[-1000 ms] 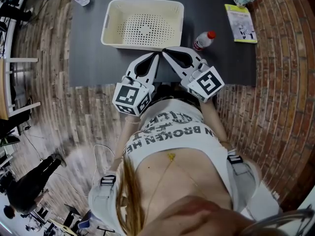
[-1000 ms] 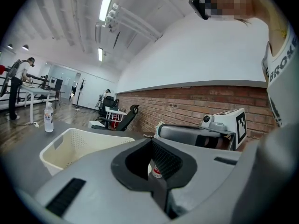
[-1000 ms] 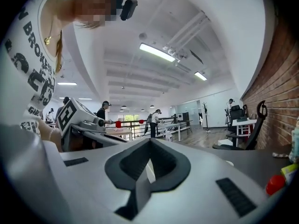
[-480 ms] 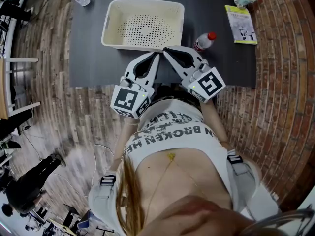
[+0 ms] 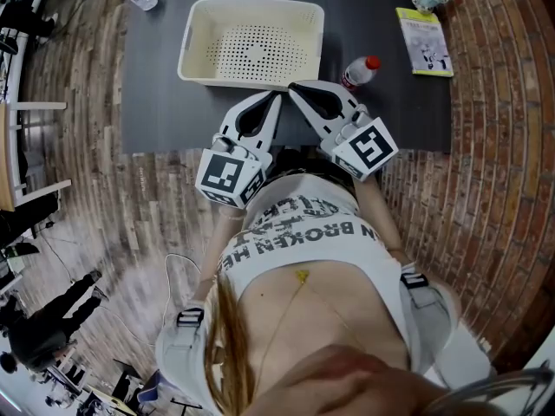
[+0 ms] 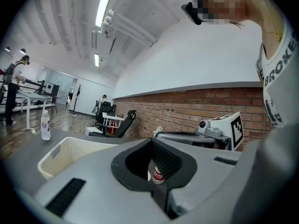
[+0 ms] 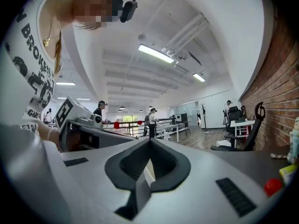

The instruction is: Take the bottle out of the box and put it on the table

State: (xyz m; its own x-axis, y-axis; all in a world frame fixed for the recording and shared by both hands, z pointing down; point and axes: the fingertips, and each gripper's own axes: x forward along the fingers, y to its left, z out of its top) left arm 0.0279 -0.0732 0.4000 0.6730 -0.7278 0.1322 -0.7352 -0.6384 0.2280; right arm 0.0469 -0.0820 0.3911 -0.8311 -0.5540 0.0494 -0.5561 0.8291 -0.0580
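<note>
Small clear plastic bottle with red cap and red label [image 5: 358, 73]: on dark grey counter [image 5: 156, 102], outside cream perforated plastic box [image 5: 234, 80], just beside box's near right corner; looks upright.
Left tool [image 5: 276, 99]: jaws pressed together, holding nothing. Bottle visible beyond it through loop of jaws, well clear of tips.
Right tool [image 5: 293, 87]: jaws pressed together, holding nothing. Bottle near, off to its right, not touched.
Both tool tips near each other, just in front of box's near wall.
</note>
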